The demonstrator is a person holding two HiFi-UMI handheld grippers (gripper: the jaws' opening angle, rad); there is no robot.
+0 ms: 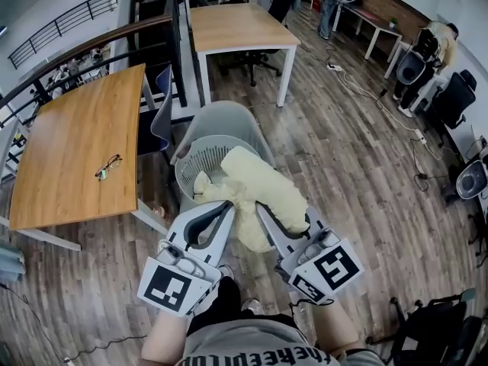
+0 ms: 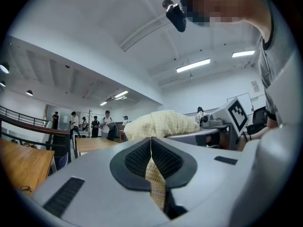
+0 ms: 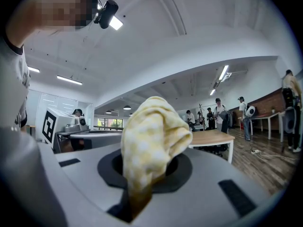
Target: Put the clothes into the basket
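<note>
A pale yellow checked garment (image 1: 255,189) hangs bunched between my two grippers, above the front rim of a grey perforated basket (image 1: 200,158); part of the cloth droops into it. The left gripper (image 1: 227,209) is shut on a thin fold of the garment (image 2: 154,176), its dark pads (image 2: 135,161) closed together on the fabric. The right gripper (image 1: 264,213) is shut on a thick bunch of the garment (image 3: 149,136), which bulges up over its jaws and hides the pads. From the left gripper view the rest of the garment (image 2: 163,123) lies across the right gripper's top.
The basket sits on a grey chair (image 1: 221,117). A wooden table (image 1: 76,151) with eyeglasses (image 1: 108,166) stands at the left, a second table (image 1: 236,25) behind. Office chairs (image 1: 450,97) and floor cables (image 1: 366,90) lie at the right. People stand far off (image 2: 94,126).
</note>
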